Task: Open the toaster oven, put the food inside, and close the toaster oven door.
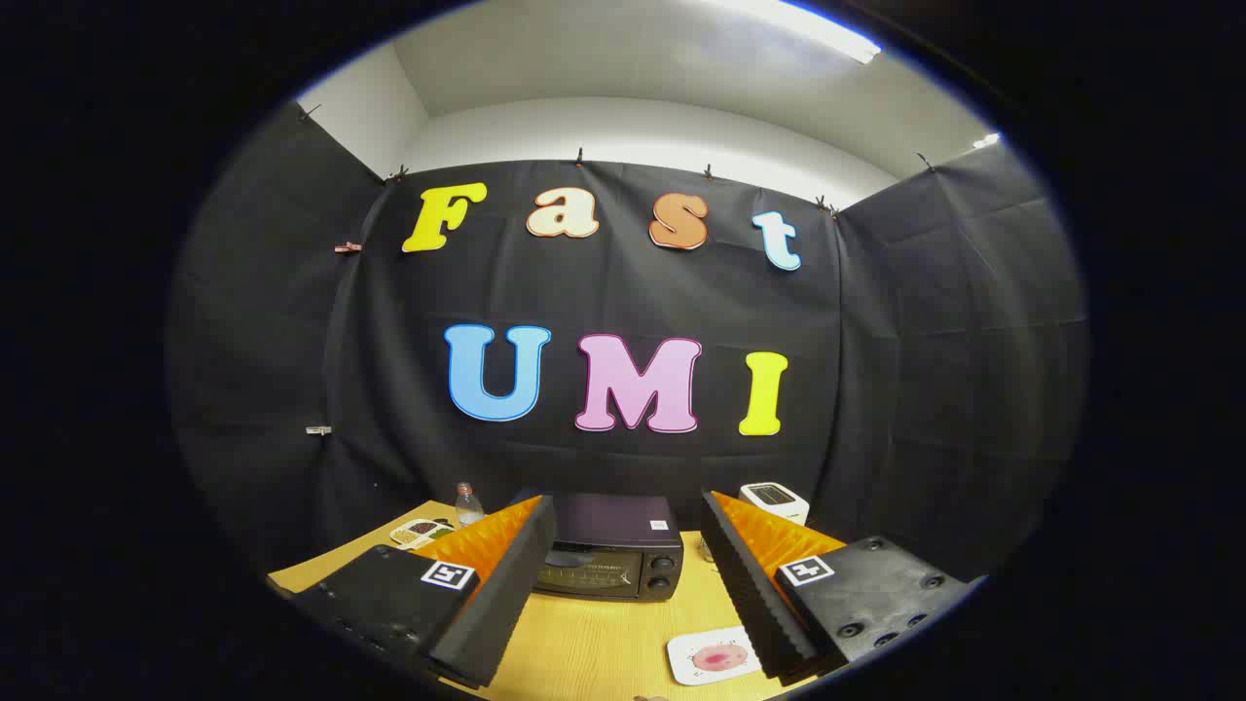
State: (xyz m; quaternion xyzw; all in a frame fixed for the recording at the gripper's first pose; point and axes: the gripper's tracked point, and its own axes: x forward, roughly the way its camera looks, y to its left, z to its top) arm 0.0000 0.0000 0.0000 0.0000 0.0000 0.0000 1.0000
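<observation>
gripper (623, 594) held level above yellow wooden bench (594, 647) | jaws wide, holding nothing | closed black toaster oven (611, 550) stood beyond them | white plate with pink food (714, 655) beside one finger

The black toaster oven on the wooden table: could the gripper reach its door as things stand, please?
Probably yes. The black toaster oven sits door shut, beyond the open gripper, framed between its fingers, with bare wooden table between. The white plate of pink food lies off to the side.
</observation>
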